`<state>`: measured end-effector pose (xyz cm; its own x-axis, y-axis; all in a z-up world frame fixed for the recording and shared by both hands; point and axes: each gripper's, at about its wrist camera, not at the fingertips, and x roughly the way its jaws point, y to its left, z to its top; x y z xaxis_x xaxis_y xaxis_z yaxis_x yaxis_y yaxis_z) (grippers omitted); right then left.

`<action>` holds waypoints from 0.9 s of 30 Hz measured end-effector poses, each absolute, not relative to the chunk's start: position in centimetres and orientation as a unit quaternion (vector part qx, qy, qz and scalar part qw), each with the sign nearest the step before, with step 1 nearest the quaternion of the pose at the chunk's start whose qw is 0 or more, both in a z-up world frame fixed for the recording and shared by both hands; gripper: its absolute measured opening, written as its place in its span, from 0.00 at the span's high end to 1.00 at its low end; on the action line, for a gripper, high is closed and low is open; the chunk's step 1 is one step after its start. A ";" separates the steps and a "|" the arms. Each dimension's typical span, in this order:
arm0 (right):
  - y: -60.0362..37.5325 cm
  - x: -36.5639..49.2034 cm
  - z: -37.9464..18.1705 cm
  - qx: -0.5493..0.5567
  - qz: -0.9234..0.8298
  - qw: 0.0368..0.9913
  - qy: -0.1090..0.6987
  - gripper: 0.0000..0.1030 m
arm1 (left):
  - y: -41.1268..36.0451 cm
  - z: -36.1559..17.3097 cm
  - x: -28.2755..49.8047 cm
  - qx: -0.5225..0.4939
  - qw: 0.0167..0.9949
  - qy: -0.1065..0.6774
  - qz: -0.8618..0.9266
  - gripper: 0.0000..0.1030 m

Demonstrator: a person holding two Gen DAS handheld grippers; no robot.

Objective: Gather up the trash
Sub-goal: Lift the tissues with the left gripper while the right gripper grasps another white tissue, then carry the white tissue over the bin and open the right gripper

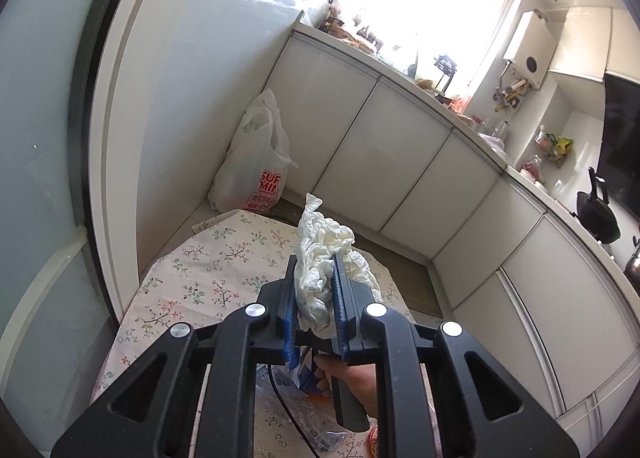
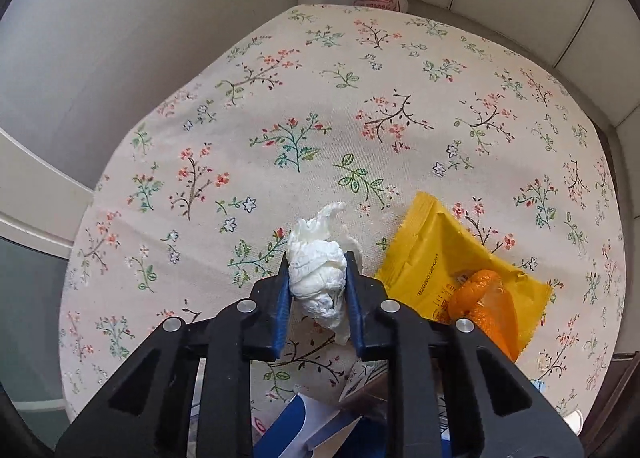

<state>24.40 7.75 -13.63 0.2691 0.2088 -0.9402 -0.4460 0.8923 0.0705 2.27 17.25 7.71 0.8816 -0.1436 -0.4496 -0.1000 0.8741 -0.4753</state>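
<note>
Left tool (image 1: 316, 298), centre of its frame: blue pads pinching a tissue wad (image 1: 320, 258), held up off the counter (image 1: 192, 270). A hand (image 1: 356, 382) shows below it, gripping a dark handle.

Right tool (image 2: 318, 290), lower centre of its frame, pointing steeply down: pads pressed against both sides of a second wad (image 2: 318, 278). Cannot tell if that wad is clear of the floral cloth yet.

Progress, as judged: two tissue wads in grip, neither binned. Left on the counter: yellow wrapper (image 2: 432, 258) just right of the right tool, orange peel (image 2: 480, 302) lying on it, and blue-and-white packaging (image 2: 304, 430) at the bottom edge. So collection looks early to midway.

White bag (image 1: 256, 162) stands on the floor past the counter's far edge, centre left in the left view. It's possibly the trash bag, but I can't confirm that.

Writing: bag shows red "SUP / MIN", cut off; digits "400-0" beneath. Yellow wrapper carries a printed code, too small to read reliably.
</note>
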 end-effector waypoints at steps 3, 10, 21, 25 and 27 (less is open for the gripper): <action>7.0 23.3 -11.7 -0.076 0.225 0.800 0.551 0.78 | 17.0 7.9 2.2 -0.251 0.937 0.241 -0.013 0.84; 4.9 20.4 -6.2 -0.059 0.245 0.826 0.505 0.78 | 16.4 8.1 1.5 -0.246 0.942 0.228 -0.016 0.84; -8.0 11.4 2.5 -0.002 0.205 0.883 0.422 0.77 | 14.3 7.2 1.8 -0.244 0.938 0.242 -0.044 0.84; -16.4 7.9 4.4 0.033 0.129 0.912 0.389 0.77 | 12.8 6.8 2.2 -0.240 0.937 0.249 -0.053 0.84; -20.9 6.5 4.9 0.057 0.090 0.922 0.373 0.77 | 12.0 6.6 2.2 -0.233 0.938 0.250 -0.055 0.84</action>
